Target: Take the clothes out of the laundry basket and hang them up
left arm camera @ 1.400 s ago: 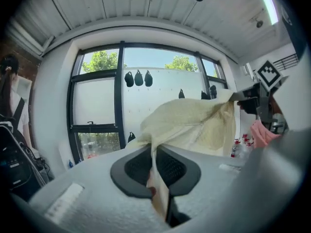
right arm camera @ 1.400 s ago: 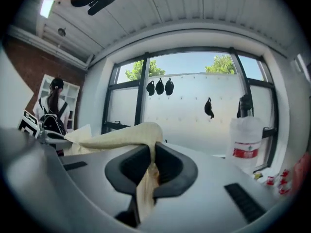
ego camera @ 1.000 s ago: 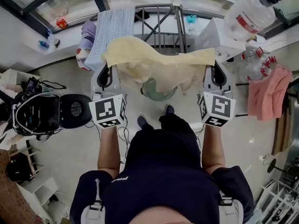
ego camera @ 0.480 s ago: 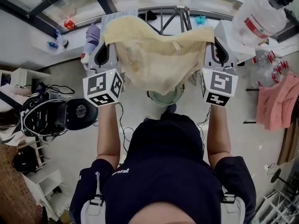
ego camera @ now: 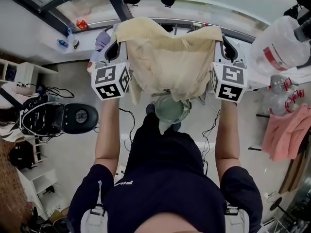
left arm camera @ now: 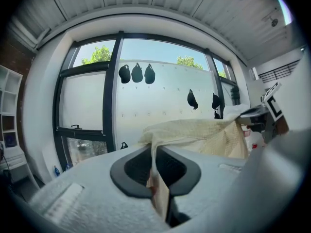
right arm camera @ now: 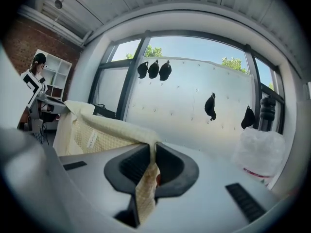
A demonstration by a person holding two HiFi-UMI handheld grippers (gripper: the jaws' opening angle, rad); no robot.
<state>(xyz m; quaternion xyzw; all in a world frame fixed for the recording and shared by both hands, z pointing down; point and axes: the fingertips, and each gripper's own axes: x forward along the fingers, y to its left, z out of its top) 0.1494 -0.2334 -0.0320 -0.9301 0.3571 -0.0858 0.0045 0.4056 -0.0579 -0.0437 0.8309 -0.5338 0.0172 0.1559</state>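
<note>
Daylight comes in through the big window with dark frames (left arm camera: 116,81). The sky behind it is very bright, almost washed out. The small black hanging shapes (left arm camera: 137,74) in front of it show as plain dark blobs with no detail. Both gripper views are round with black corners, and straight lines bend like a bowl. The grey left tool (left arm camera: 154,165) and right tool (right arm camera: 151,168) sit so near the camera that they look soft and fuzzy. In the head view, light falls evenly on the pale yellow woven cloth (ego camera: 170,57), with soft shadows in its folds. The pale floor (ego camera: 73,152) is bright, and that view's edges curve too.
</note>
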